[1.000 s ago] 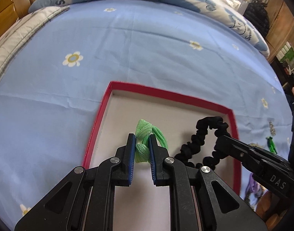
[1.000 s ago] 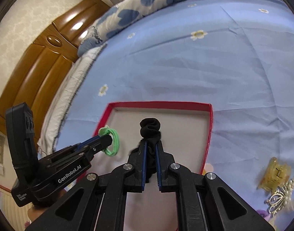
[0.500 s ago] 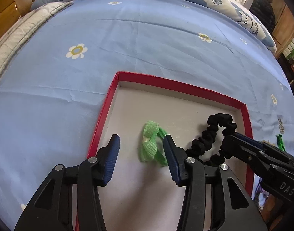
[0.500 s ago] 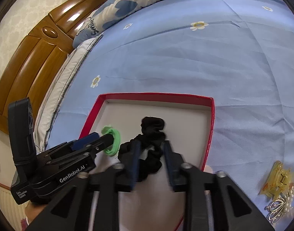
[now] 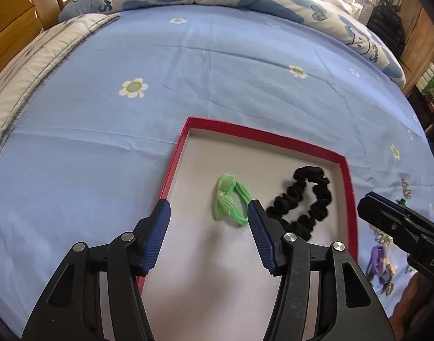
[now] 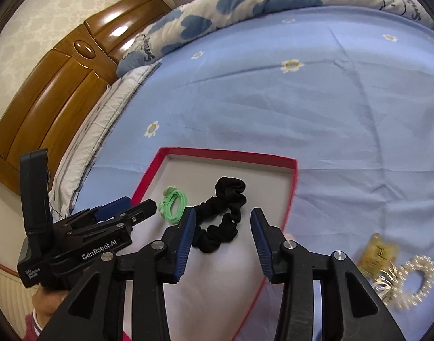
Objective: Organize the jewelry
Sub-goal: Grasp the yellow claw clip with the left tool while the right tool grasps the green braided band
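in the red tray (image 5: 349, 187), green tie (image 5: 231, 200) and black scrunchie (image 5: 304, 199) lie free; both hand-held grippers just spread, empty.

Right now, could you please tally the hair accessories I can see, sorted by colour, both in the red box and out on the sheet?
Green hair tie, in the red box: 1
Black scrunchie, in the box: 1
Yellow claw clip, on the blue sheet: 1
Pearl ring, on the sheet: 1
Total: 4

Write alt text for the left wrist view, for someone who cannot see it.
An open left gripper hovers over a red-rimmed tray on a blue flowered bedsheet. In the tray lie a green hair tie and a black scrunchie; neither is held.
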